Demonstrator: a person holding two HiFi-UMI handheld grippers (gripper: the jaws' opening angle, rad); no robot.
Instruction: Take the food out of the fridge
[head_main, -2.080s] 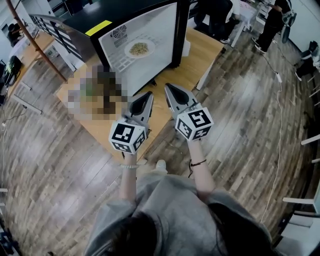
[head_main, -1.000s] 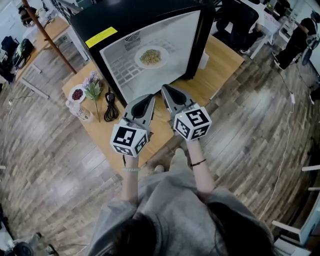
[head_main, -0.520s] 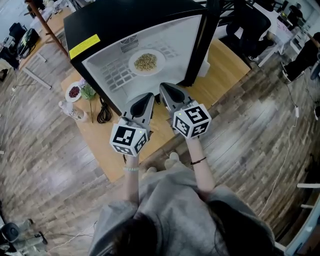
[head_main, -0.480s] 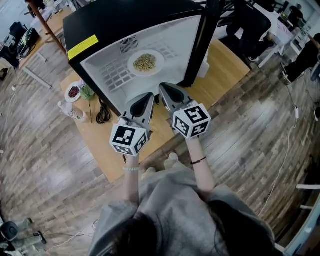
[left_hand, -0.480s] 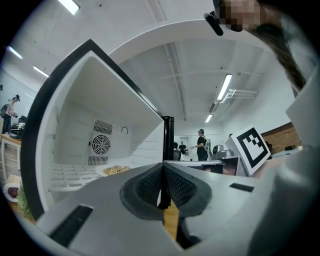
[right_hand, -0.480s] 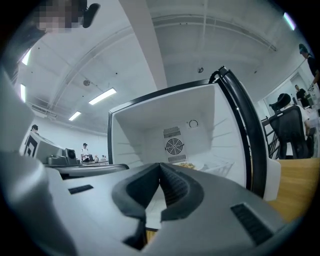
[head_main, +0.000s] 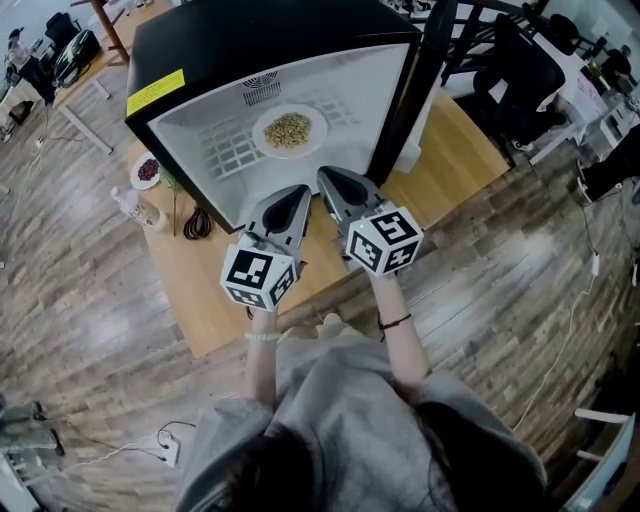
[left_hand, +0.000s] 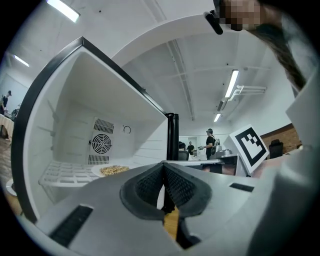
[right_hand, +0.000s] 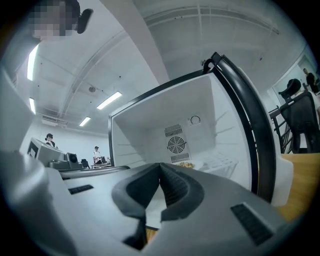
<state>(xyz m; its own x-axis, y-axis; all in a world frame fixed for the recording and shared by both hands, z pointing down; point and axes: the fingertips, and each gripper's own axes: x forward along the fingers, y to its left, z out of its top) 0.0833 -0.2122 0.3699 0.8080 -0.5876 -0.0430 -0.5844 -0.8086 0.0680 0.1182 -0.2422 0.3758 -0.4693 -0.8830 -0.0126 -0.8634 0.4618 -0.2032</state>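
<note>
A black mini fridge (head_main: 270, 40) stands on a wooden table (head_main: 230, 300) with its door (head_main: 418, 90) swung open to the right. Inside, a white plate of pale grainy food (head_main: 289, 130) rests on the wire shelf (head_main: 235, 150). My left gripper (head_main: 297, 190) and right gripper (head_main: 327, 175) are held side by side just in front of the opening, both shut and empty, tips short of the shelf. The plate of food (left_hand: 114, 170) lies ahead and left of the left gripper (left_hand: 164, 165). The same plate (right_hand: 187, 164) shows just right of the right gripper (right_hand: 160, 166).
Left of the fridge on the table are a small bowl of red bits (head_main: 147, 170), a pale bottle (head_main: 135, 208) and a coiled black cable (head_main: 192, 222). Black chairs (head_main: 520, 70) stand at the back right. People stand far off in both gripper views.
Both grippers have come closer to the fridge opening, still shut and side by side. The fridge now fills more of the head view.
</note>
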